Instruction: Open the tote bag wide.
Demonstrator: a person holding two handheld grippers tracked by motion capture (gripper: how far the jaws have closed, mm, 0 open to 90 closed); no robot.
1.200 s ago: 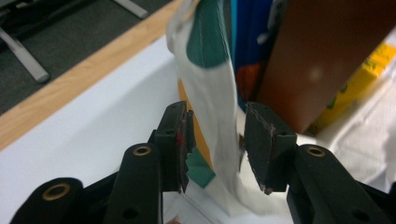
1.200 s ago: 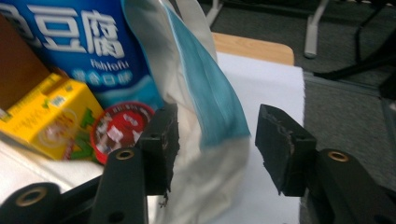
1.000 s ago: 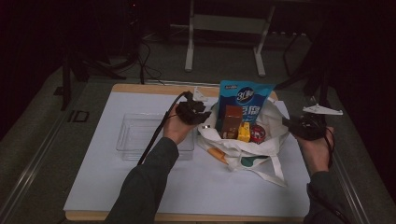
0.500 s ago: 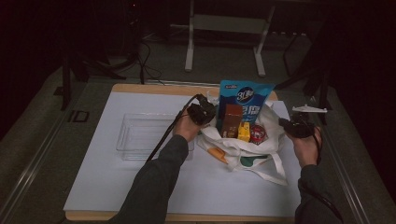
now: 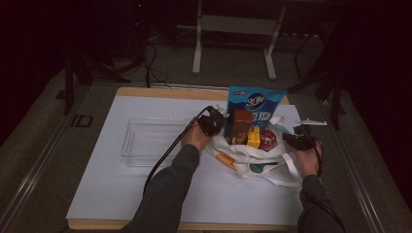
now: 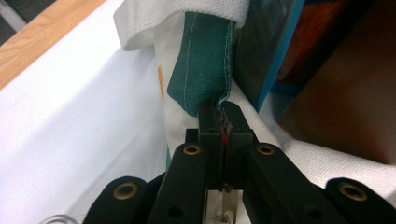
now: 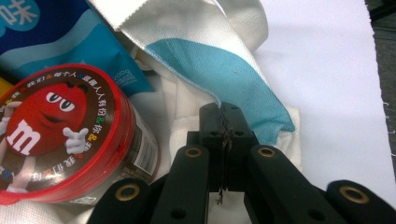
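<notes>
Both grippers, left gripper (image 6: 223, 122) and right gripper (image 7: 223, 122), pinch the tote bag's (image 5: 252, 158) rim between clenched jaws.

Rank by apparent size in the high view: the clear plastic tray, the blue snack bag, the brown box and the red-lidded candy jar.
1. clear plastic tray
2. blue snack bag, partly hidden in the tote
3. brown box, also partly hidden
4. red-lidded candy jar

All lie at similar distance from the camera, so the order seems reliable.
</notes>
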